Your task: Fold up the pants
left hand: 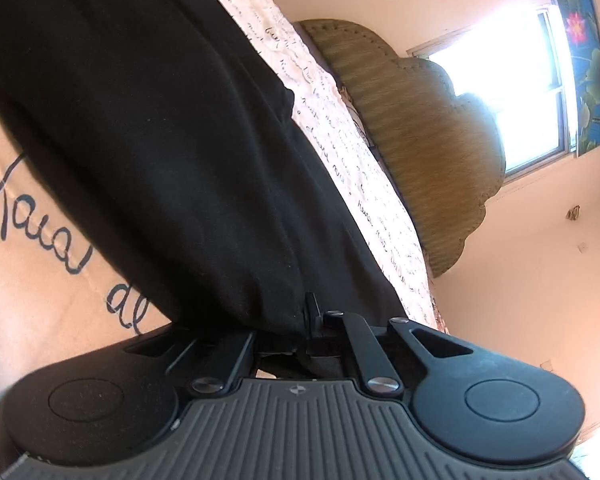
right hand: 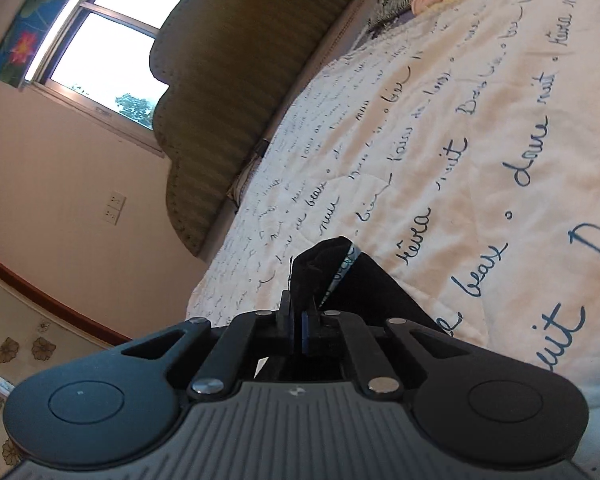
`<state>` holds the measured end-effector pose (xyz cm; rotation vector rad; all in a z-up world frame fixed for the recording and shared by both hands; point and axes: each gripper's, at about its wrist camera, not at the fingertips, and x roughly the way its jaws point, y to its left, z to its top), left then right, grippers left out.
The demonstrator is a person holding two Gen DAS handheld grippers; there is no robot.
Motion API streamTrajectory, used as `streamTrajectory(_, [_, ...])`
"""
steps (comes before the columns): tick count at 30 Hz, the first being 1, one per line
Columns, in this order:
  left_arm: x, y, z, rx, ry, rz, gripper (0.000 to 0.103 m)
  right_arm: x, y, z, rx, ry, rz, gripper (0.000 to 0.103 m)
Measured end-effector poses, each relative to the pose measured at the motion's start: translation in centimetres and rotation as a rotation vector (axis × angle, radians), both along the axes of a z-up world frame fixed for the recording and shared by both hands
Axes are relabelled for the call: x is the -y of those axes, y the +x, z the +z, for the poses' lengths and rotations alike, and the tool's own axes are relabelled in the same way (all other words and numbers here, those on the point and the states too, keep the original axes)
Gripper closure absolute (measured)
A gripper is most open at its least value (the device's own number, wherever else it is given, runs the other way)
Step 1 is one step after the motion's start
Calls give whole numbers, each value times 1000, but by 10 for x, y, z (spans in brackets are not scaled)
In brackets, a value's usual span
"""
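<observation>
On our left, the left hand-held gripper [left hand: 300, 320] is clenched on a bunched edge of the black pants [left hand: 148, 128], and the cloth runs away from its jaws in a broad dark sweep over the bed [left hand: 36, 264] with its script-printed cover. We judge this to be a lift-and-carry fold, so we should keep this grip firm and the fabric lightly taut, letting no slack sag between our two hands.

Further right, the padded headboard [left hand: 420, 148] and the bright window [left hand: 512, 92] show how steeply this camera is tilted.

On our right, the right hand-held gripper [right hand: 298, 316] is pinched on another corner of the pants [right hand: 340, 276], with a small peak of cloth standing above the nearly closed jaws. We should bring both corners across at the same height and pace, lay them down edge to edge on the cover, and release only once the cloth lies flat.
</observation>
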<state>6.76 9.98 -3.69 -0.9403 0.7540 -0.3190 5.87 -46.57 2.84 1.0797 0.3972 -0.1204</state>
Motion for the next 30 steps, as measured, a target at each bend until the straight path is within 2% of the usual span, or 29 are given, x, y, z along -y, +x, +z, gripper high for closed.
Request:
streamTrajectory(3, [2, 1, 1, 1, 12, -14, 91, 10, 0, -34, -166, 0, 10, 100])
streamTrajectory(4, [2, 2, 1, -1, 9, -18, 88, 13, -5, -47, -180, 24, 8, 100])
streamTrajectory(5, [0, 3, 1, -4, 2, -22, 88, 14, -11, -51, -152, 38, -2, 100])
streamTrajectory(8, [-4, 5, -1, -10, -18, -36, 88, 12, -19, -33, -52, 46, -12, 100])
streamTrajectory(10, [-3, 6, -2, -12, -24, -35, 87, 14, -18, -29, -76, 2, 0, 100])
streamTrajectory(12, [-4, 8, -3, -14, -32, -36, 87, 22, -12, -55, -169, 32, 3, 101])
streamTrajectory(14, [-7, 9, -3, -25, -48, -40, 87, 23, -18, -69, -124, 56, 4, 102])
streamTrajectory(18, [-18, 7, 1, -51, -59, -19, 85, 13, -18, -66, -114, -17, 6, 102])
streamTrajectory(20, [-27, 2, 5, -58, -63, 17, 85, 16, -17, -67, -102, 14, 7, 100])
streamTrajectory(21, [-33, -3, 9, -55, -64, 37, 82, 16, -17, -67, -97, 29, 7, 100])
streamTrajectory(25, [-65, -17, 28, -3, -30, 157, 53, 16, -25, -61, -87, 46, -11, 96])
streamTrajectory(26, [-75, -19, 29, -1, -31, 195, 52, 15, -27, -60, -88, 47, -19, 96])
streamTrajectory(27, [-84, -19, 30, -3, -27, 229, 52, 14, -30, -59, -85, 51, -31, 95])
streamTrajectory(28, [-90, -19, 29, -4, -12, 251, 70, 13, -32, -58, -82, 55, -47, 95])
streamTrajectory(29, [-94, -16, 29, -35, 39, 261, 90, 12, -34, -56, -80, 54, -67, 94])
streamTrajectory(30, [-95, -13, 27, -76, 89, 252, 98, 9, -35, -54, -82, 48, -92, 93])
